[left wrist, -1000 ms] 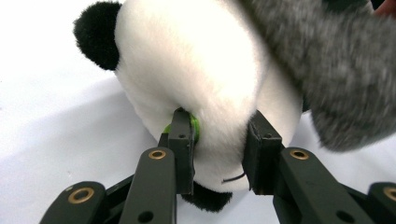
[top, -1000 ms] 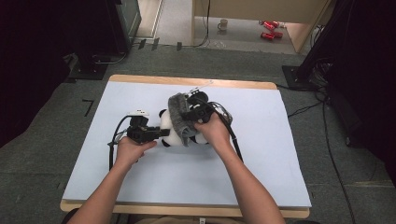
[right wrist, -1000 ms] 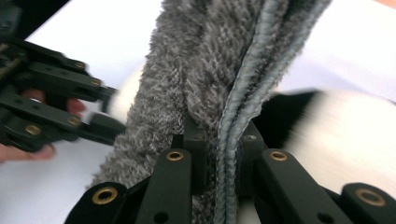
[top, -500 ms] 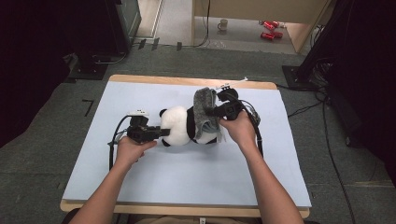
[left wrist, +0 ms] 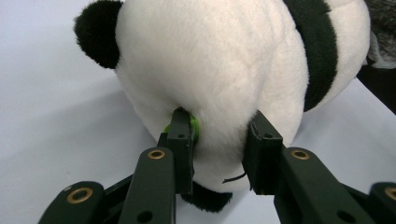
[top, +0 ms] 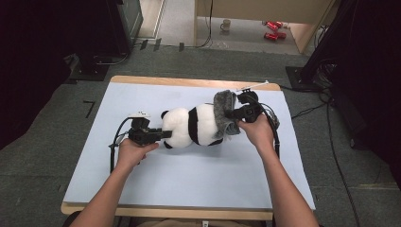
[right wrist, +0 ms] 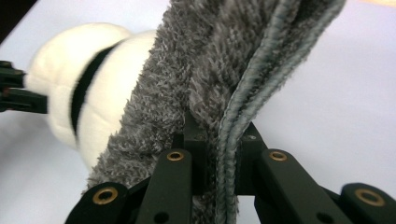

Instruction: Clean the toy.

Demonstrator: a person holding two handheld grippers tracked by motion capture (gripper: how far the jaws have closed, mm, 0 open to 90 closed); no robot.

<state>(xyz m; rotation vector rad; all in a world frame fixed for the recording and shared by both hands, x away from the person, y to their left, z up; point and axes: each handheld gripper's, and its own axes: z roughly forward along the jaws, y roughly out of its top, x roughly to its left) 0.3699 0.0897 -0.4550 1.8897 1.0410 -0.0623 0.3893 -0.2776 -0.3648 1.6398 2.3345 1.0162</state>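
Panda, a black-and-white plush toy, lies mid-table, long axis left to right, head left. My left gripper pinches its head; my right gripper pinches grey fuzzy fabric at its right end.

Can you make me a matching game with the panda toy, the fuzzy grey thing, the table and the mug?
Things:
1. black-and-white plush panda
2. fuzzy grey fabric piece
3. pale blue table top
4. small mug

Places or states:
A. stands on the floor beyond the table
B. pinched by the right gripper
C. lies under the toy
D. squeezed at its head by the left gripper

Pairs: 1-D, 2-B, 3-C, 4-A
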